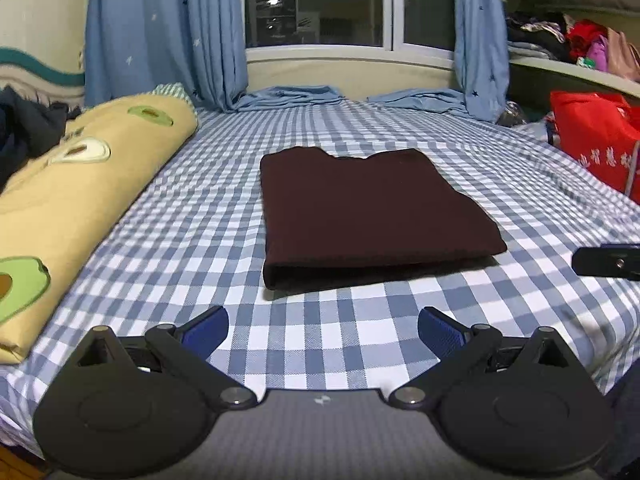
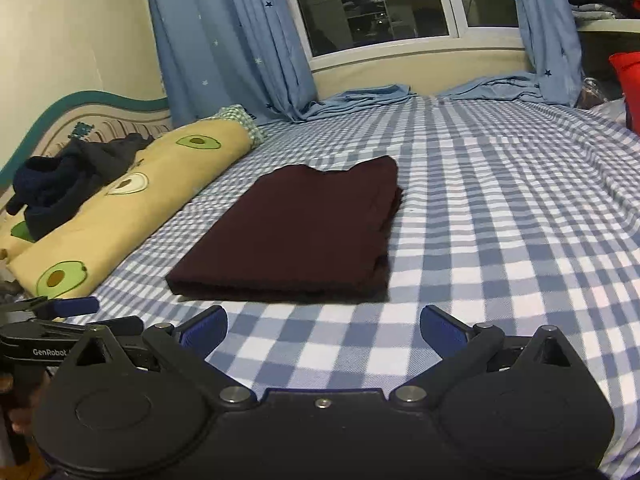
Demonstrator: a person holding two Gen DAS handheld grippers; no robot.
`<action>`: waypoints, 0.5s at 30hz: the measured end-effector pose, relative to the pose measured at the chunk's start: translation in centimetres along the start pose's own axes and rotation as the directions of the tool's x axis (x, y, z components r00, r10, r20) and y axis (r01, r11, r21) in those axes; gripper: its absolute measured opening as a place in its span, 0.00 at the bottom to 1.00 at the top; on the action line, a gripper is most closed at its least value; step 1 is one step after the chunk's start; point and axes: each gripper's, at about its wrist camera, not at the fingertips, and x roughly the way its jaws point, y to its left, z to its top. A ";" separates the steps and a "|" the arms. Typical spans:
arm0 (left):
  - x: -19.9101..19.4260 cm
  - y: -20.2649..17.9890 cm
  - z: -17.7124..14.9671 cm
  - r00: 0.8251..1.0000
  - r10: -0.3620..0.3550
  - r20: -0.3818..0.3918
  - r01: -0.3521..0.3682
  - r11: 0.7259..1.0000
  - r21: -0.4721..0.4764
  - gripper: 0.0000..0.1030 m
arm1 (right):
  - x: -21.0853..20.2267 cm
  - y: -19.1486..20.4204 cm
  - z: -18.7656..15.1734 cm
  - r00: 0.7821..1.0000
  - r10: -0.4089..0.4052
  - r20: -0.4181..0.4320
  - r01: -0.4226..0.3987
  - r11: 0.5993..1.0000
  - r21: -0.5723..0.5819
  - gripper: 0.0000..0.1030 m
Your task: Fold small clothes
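A dark maroon garment [image 1: 368, 212] lies folded into a flat rectangle on the blue-and-white checked bed sheet [image 1: 192, 232]; it also shows in the right wrist view [image 2: 296, 232]. My left gripper [image 1: 323, 332] is open and empty, hovering just in front of the garment's near folded edge. My right gripper [image 2: 323, 332] is open and empty, in front of the garment's near right corner. The left gripper's side shows at the left edge of the right wrist view [image 2: 60, 308], and the right gripper's finger shows at the right edge of the left wrist view [image 1: 608, 260].
A yellow avocado-print rolled quilt [image 1: 80, 184] lies along the bed's left side with dark clothes [image 2: 68, 184] piled on it. A red bag [image 1: 596, 140] stands at the right. Blue curtains [image 1: 160, 32] and a window are behind the bed; cluttered shelves are at upper right.
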 end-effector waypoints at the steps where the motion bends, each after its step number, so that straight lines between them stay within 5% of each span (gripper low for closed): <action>1: -0.2 -0.2 0.0 1.000 0.001 0.004 -0.001 1.000 0.010 1.00 | -0.3 0.2 -0.2 1.000 -0.009 0.008 0.009 1.000 -0.008 0.99; 15: -5.2 -1.7 -1.8 0.997 0.017 0.071 -0.019 1.000 0.021 1.00 | -3.9 3.6 -2.3 0.994 -0.098 0.054 0.102 0.992 -0.068 0.99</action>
